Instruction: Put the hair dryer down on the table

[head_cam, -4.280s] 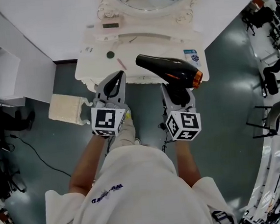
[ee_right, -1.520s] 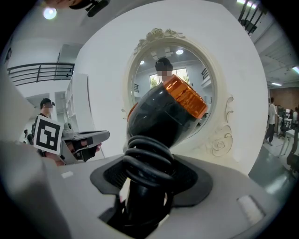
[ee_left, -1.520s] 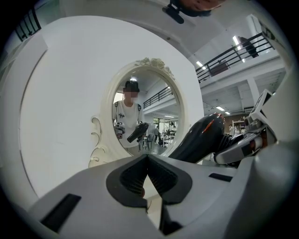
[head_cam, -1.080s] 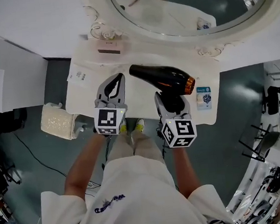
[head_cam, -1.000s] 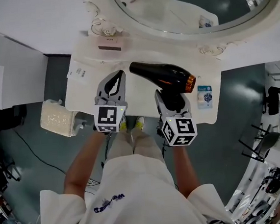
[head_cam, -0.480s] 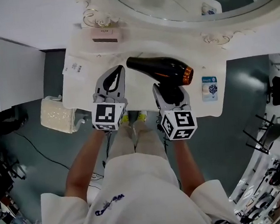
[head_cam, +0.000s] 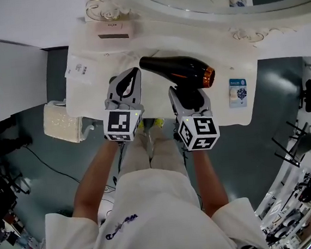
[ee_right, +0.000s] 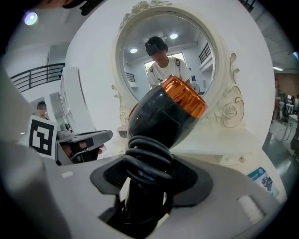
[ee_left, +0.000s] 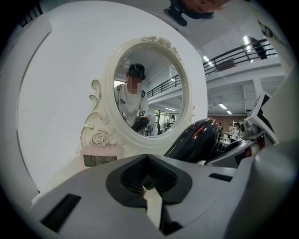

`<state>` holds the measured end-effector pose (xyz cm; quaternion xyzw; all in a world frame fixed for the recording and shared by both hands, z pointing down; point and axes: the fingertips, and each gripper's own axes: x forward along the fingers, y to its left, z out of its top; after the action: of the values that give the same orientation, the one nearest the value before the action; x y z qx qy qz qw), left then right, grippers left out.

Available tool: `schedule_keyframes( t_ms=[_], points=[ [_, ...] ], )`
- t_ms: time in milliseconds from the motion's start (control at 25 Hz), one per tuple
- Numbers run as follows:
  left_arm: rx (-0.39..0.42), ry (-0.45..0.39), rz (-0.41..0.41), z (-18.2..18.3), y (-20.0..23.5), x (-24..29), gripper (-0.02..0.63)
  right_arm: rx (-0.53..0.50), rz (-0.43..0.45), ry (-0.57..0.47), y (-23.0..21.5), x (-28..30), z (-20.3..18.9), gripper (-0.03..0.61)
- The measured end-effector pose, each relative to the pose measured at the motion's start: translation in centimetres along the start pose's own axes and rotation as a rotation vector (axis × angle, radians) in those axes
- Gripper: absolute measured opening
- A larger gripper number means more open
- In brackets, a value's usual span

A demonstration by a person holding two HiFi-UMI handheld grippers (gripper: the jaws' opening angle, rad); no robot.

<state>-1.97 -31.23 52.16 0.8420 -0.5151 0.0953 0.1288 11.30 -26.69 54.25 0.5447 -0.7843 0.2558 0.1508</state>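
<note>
Hidden or unclear:
- Head view: both my hands sit behind the marker cubes. Only my bare forearms show.
- The mirror (head_cam: 215, 0) is cut off by the top edge in the head view. The left gripper view shows its whole oval.
- Clock (ee_left: 99, 159) at the mirror's foot: the digits are too faint to read.
- Lower handle of the hair dryer (head_cam: 175, 71): it is buried between the jaws and wrapped in its coiled cord (ee_right: 147, 161).
- I cannot tell whether any part of the dryer touches the counter (head_cam: 225, 113).
- Print on the card (head_cam: 237, 92) near the counter's right end: not legible.

Tongs:
- Right tongs (head_cam: 189, 94): clenched on the dryer's handle, cord and all. The right gripper view shows the jaws pressed on both sides of it.
- The dryer's black body sits crosswise over the counter. Its orange end points to my right, toward the card.
- Left tongs (head_cam: 134, 72): jaws together, nothing between them. They sit just left of the dryer's dark end, apart from it.

Pose:
- Forearms reach forward side by side, roughly parallel.
- Both tongs point away from me toward the mirror, tipped somewhat downward, over the counter's near half.
- A paper sheet (head_cam: 81, 68) lies on the counter to the left of the left tongs.
</note>
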Motion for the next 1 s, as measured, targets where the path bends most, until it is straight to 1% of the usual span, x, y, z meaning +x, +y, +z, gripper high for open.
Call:
schedule_keyframes(
  t_ms=[520, 720, 1000],
  points=[
    [-0.001, 0.038, -0.003, -2.7, 0.5, 2.4, 0.009, 0.024, -0.006, 0.064, -1.1, 3.2, -3.3, 0.278],
    [-0.018, 0.058, 0.010, -3.9, 0.7, 2.9, 0.009, 0.052, -0.004, 0.074, -1.3, 4.2, -3.9, 0.277],
    [-0.024, 0.073, 0.022, -5.1, 1.0, 3.7, 0.011, 0.062, -0.001, 0.104, -1.6, 5.5, -5.3, 0.277]
  ],
)
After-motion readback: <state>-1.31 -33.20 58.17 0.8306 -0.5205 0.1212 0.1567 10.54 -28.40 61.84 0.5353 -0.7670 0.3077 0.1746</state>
